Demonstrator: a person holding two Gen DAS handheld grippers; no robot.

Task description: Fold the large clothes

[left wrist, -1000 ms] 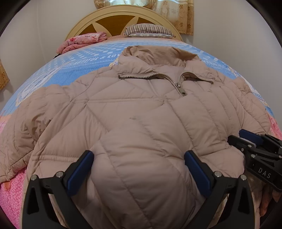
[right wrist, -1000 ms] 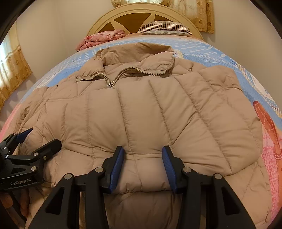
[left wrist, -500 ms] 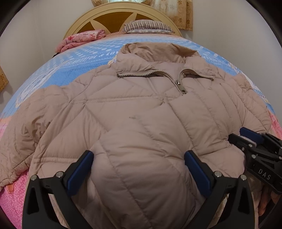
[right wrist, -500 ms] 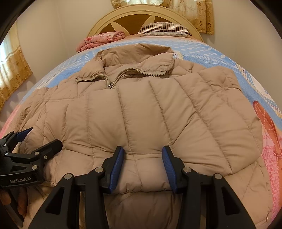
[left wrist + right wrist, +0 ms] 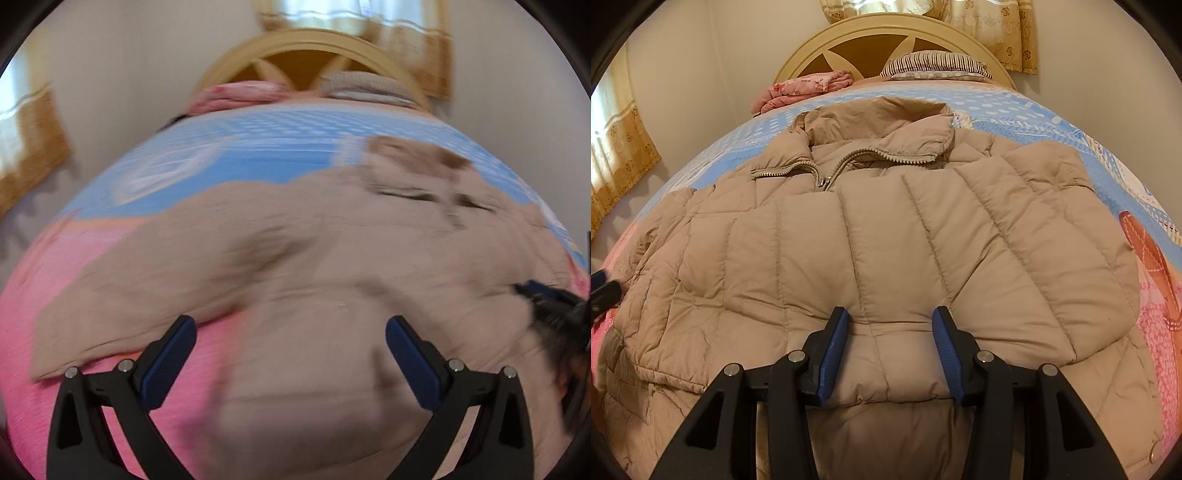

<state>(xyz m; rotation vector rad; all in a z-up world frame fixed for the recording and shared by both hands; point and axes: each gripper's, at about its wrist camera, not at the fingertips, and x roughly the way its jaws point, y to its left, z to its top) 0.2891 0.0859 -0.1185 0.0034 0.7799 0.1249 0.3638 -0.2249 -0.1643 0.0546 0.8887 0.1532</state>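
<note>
beige puffer jacket (image 5: 871, 236) lies front-up on the bed (image 5: 1100, 162), collar toward the headboard (image 5: 886, 37), zipper part open at the neck. one sleeve is folded across the chest, its cuff end sitting between the blue pads of the right gripper (image 5: 890, 354). right gripper jaws are about half spread with the pads against the sides of the padded cuff; cannot tell for sure whether they squeeze it or just flank it. left wrist view is heavily blurred. left gripper (image 5: 291, 365) has its jaws spread wide, nothing pinched, hanging over the jacket's lower part and pink bedding (image 5: 44, 295). the jacket's other sleeve stretches out to the left there. folded pink blanket (image 5: 805, 86) and striped pillow (image 5: 934, 64) lie by the headboard.
</note>
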